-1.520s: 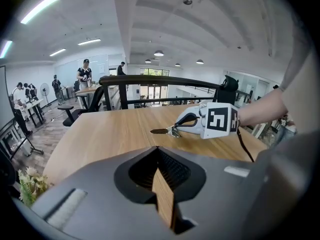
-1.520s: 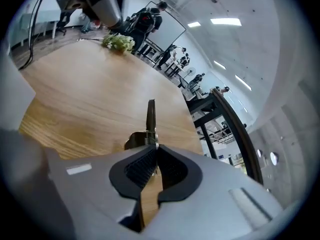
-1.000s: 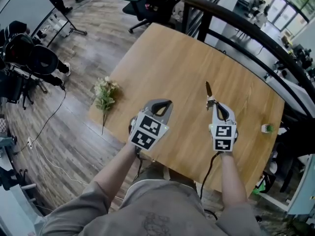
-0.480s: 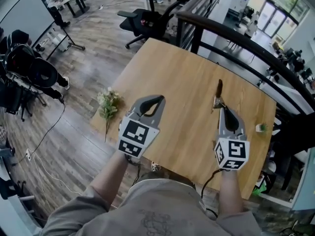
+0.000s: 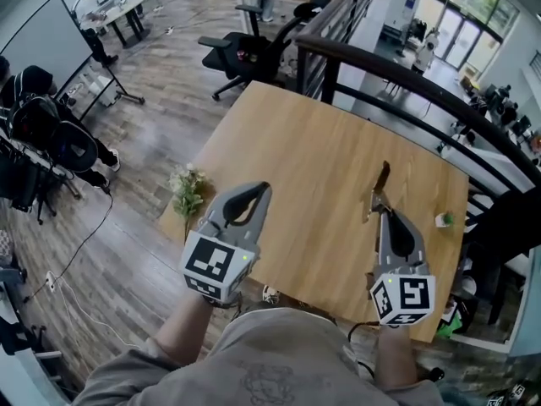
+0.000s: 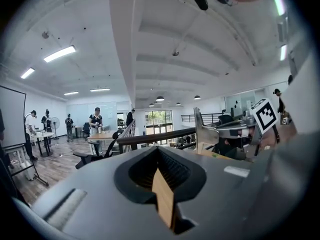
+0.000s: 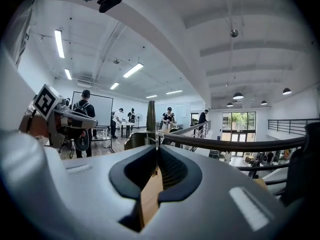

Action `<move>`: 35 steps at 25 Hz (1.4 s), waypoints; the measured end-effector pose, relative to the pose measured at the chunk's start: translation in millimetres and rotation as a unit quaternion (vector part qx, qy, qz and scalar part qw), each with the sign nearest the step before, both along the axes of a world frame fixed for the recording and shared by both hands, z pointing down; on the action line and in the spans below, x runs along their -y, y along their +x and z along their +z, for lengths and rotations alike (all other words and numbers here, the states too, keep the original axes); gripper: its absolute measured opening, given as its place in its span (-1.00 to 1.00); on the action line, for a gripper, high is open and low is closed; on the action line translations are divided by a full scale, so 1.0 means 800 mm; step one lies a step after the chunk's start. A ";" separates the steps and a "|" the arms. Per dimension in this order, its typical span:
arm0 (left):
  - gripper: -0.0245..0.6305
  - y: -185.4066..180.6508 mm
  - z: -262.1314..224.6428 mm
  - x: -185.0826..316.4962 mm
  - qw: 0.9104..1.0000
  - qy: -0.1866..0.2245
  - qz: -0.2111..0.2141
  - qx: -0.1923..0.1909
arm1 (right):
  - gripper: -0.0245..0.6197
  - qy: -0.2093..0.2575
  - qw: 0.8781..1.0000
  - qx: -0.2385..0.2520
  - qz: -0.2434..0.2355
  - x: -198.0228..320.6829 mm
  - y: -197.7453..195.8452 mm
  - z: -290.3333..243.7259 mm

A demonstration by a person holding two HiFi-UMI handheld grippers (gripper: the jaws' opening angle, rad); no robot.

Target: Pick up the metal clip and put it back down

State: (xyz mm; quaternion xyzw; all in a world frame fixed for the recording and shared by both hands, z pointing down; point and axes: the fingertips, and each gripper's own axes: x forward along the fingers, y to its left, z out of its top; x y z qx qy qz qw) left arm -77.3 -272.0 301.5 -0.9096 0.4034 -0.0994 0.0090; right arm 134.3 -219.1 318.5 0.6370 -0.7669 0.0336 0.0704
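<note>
Your right gripper point(image 5: 378, 211) pinches the clip point(image 5: 381, 183) in its fingers, apparently above the surface point(image 5: 313, 134) (left gripper point(image 5: 260, 189) closed, empty); putting it down remains.

- light-brown wooden table point(image 5: 313, 150): pale tan with fine wood-grain streaks.
- grey plastic left gripper point(image 5: 260, 189): grey shell, black inner lining, and a cube of black-and-white square markers.
- grey plastic right gripper point(image 5: 382, 211): the same grey, black and white.
- thin metal clip point(image 5: 380, 184): silvery, with a darker tip.
- small flower bunch point(image 5: 187, 188): whitish blooms and green leaves.
- plank floor point(image 5: 152, 117): grey-brown.
</note>
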 end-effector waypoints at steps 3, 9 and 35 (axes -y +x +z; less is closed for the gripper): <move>-0.93 -0.007 0.004 -0.018 1.000 -0.004 0.002 0.004 | -0.87 -0.008 1.000 0.006 -0.002 -0.016 -0.005 0.007; -0.93 -0.002 0.018 -0.026 1.000 -0.015 0.007 0.007 | -0.87 -0.022 1.000 0.005 -0.003 -0.028 0.000 0.018; -0.93 -0.127 0.064 0.006 0.993 -0.058 -0.097 0.045 | -0.87 -0.039 0.923 -0.317 -0.214 0.095 -0.185 0.069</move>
